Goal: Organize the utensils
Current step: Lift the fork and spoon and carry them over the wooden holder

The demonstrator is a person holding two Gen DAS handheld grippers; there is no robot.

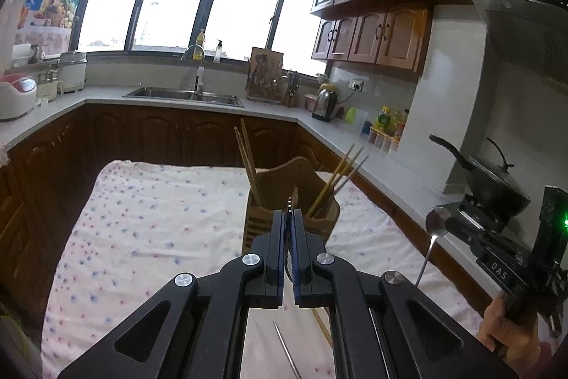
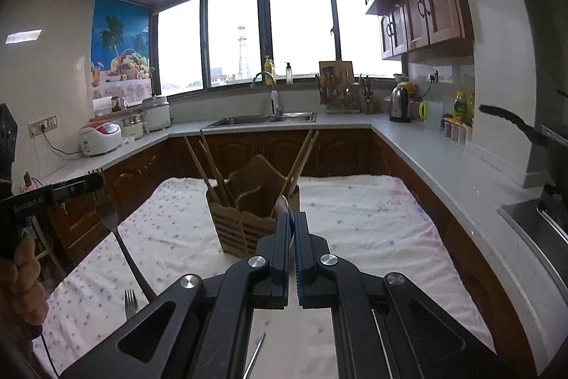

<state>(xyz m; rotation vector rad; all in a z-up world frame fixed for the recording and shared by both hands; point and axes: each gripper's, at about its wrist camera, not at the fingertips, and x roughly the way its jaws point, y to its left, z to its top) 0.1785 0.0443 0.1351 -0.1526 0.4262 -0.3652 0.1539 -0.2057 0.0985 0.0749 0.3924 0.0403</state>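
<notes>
1. Right wrist view: the right gripper (image 2: 293, 219) is pinched narrow on a spoon (image 2: 283, 205), bowl up, handle hanging below; the left wrist view shows the same spoon (image 1: 437, 220) from the side, upright, likely so it can drop handle-first.
2. Left gripper (image 1: 289, 217) is clamped on a fork (image 2: 106, 210), tines up, handle slanting down, seemingly for the same reason.
3. Both grippers are raised, near the wooden utensil holder (image 2: 245, 222), which stands on the cloth-covered tabletop (image 2: 355, 219) and already has chopsticks (image 2: 209, 166) leaning in its compartments.
4. A second fork (image 2: 130, 302) lies on the cloth, apparently waiting its turn.
5. Readable writing: "DAS" (image 1: 498, 270) on the right gripper's body and "GenRobot AI" (image 2: 27, 200) on the left's.
</notes>
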